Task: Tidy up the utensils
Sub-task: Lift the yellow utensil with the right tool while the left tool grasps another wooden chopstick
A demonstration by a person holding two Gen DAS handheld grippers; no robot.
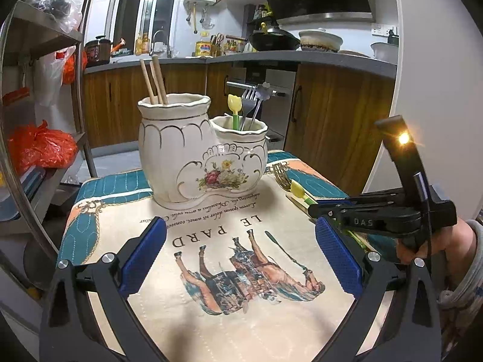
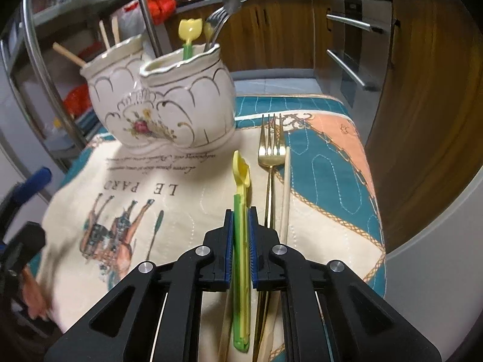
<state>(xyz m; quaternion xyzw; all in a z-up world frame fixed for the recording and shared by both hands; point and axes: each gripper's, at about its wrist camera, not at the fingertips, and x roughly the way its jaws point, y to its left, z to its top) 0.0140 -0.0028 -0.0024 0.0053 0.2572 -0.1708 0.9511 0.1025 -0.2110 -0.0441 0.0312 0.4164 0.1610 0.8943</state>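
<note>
A white ceramic two-pot holder (image 1: 187, 157) (image 2: 163, 105) stands at the back of the printed mat. Its taller pot holds wooden chopsticks (image 1: 155, 81). Its lower pot holds a yellow tulip-shaped spoon (image 1: 235, 105) and steel forks (image 1: 250, 99). My right gripper (image 2: 240, 214) is shut on the handle of a yellow-green plastic spoon (image 2: 241, 175), whose bowl points toward the holder. Beside it on the mat lie a gold fork (image 2: 271, 150) and a pale chopstick (image 2: 285, 193). My left gripper (image 1: 238, 235) hovers open over the horse print with nothing between its pads.
The mat (image 1: 99, 235) covers a small table with drop-offs on every side. A metal shelf rack (image 1: 45, 96) with orange bags stands on the left. Wooden cabinets and an oven (image 2: 353, 60) lie beyond. A hand (image 1: 452, 241) holds the right gripper at the right edge.
</note>
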